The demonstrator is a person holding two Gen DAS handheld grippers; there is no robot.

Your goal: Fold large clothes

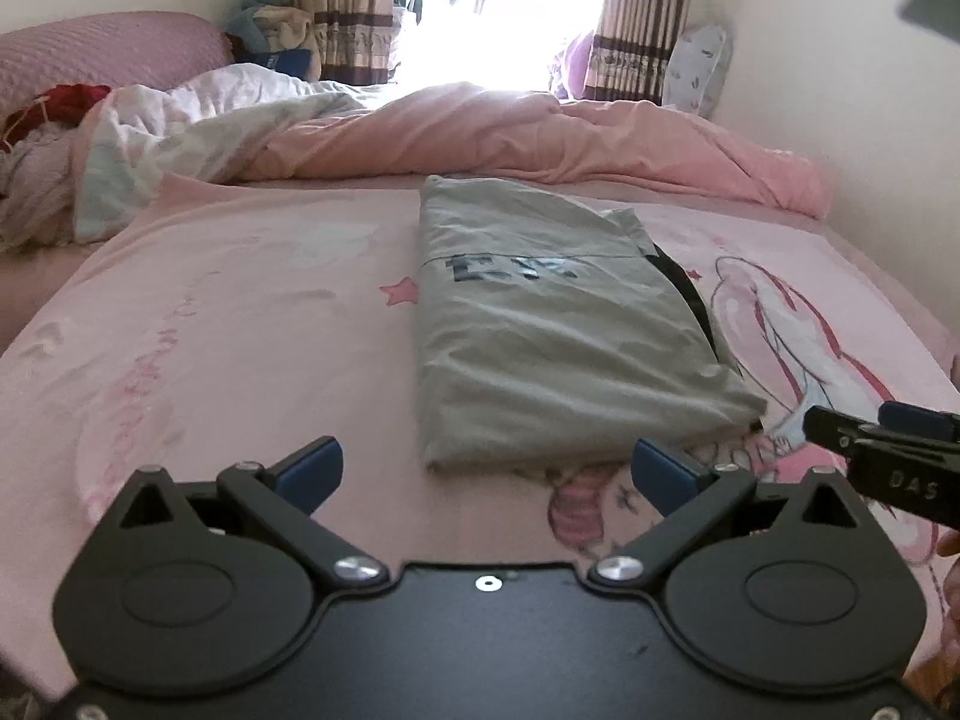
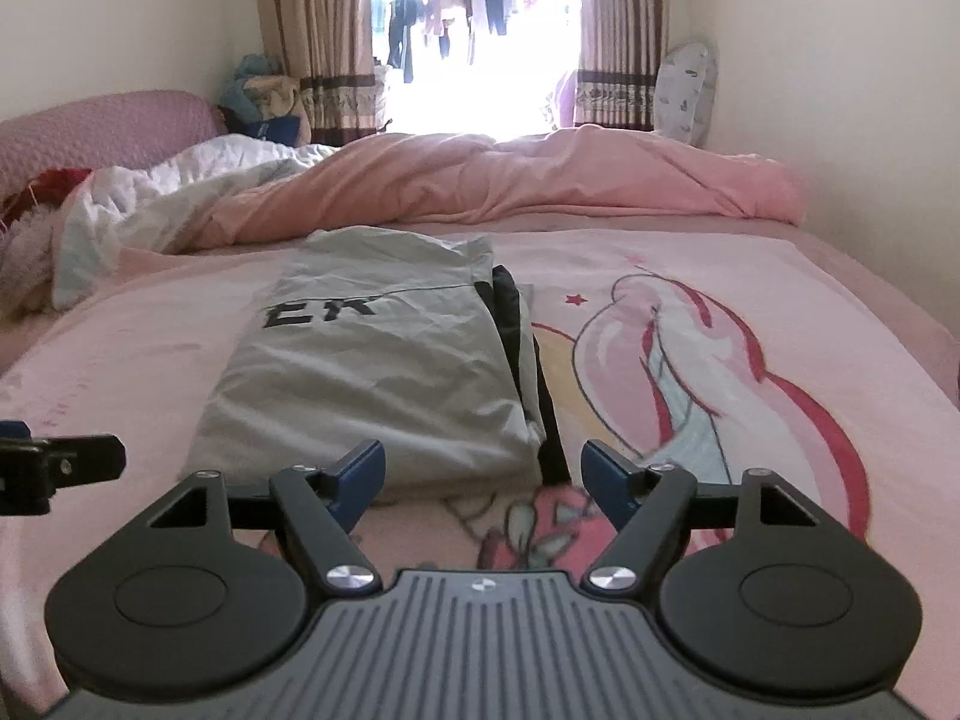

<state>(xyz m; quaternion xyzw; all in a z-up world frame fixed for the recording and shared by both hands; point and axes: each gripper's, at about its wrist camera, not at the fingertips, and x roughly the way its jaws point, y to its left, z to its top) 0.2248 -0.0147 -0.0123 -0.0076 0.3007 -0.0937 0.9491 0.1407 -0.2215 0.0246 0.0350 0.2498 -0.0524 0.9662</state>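
left gripper (image 1: 486, 471) spread wide with nothing in it, right gripper (image 2: 483, 474) wide and empty too, pink cartoon bedsheet (image 1: 240, 324) underneath, crumpled pink duvet (image 2: 510, 180) behind, folded grey garment (image 1: 552, 336) lying flat mid-bed just ahead of both claws

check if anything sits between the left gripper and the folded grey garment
Nothing visible does. The left gripper is open with only bare pink bedsheet between it and the near edge of the folded grey garment.
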